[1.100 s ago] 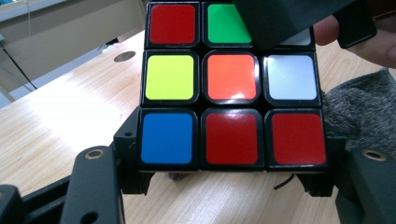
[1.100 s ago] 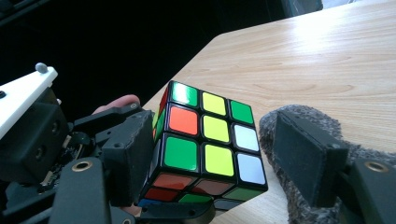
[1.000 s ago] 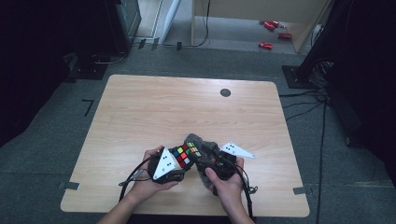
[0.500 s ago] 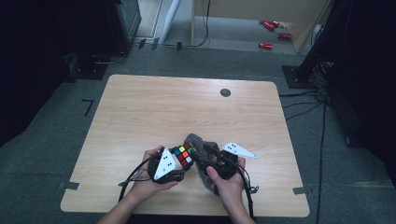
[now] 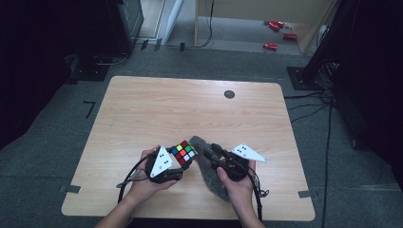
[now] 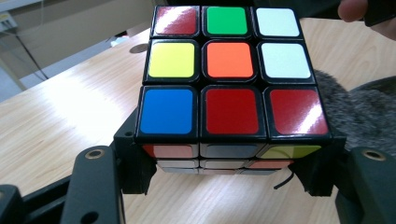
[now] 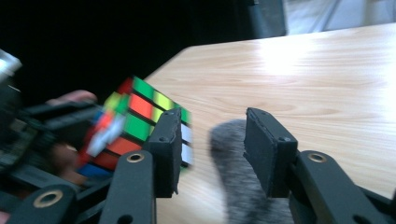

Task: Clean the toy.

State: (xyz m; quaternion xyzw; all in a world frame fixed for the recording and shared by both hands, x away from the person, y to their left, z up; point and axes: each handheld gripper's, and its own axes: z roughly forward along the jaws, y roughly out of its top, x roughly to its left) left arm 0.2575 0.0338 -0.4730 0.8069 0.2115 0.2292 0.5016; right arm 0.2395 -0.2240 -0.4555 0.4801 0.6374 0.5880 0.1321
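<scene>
Left gripper [image 5: 183,166]: nearest the person, at about 7 o'clock on the table; its jaws are clamped on the lower layers of the puzzle cube [image 6: 229,74], one pad on each side, as the left gripper view shows.
Puzzle cube: held just above the wooden table [image 5: 142,109], scrambled, its top face showing red, green, white, yellow, orange and blue stickers; it sits between the two grippers.
Right gripper [image 5: 212,153]: at about 5 o'clock, just beside the cube; its jaws have just been closing and now stand partly apart. In the right gripper view nothing is pinched between them; the cube lies past the left-hand jaw.
What changed: the right jaws narrowed, while the cube looks much the same as a second ago in the left grip.
Meaning: probably the right gripper is sizing itself to take one layer of the cube for a turn; that grip is not yet made.
Grey furry object [image 7: 243,186]: lies on the table under the right gripper, touching nothing held.
Containers: none on the table.
Far edge: a dark round grommet [image 5: 229,94] at about 1 o'clock.
</scene>
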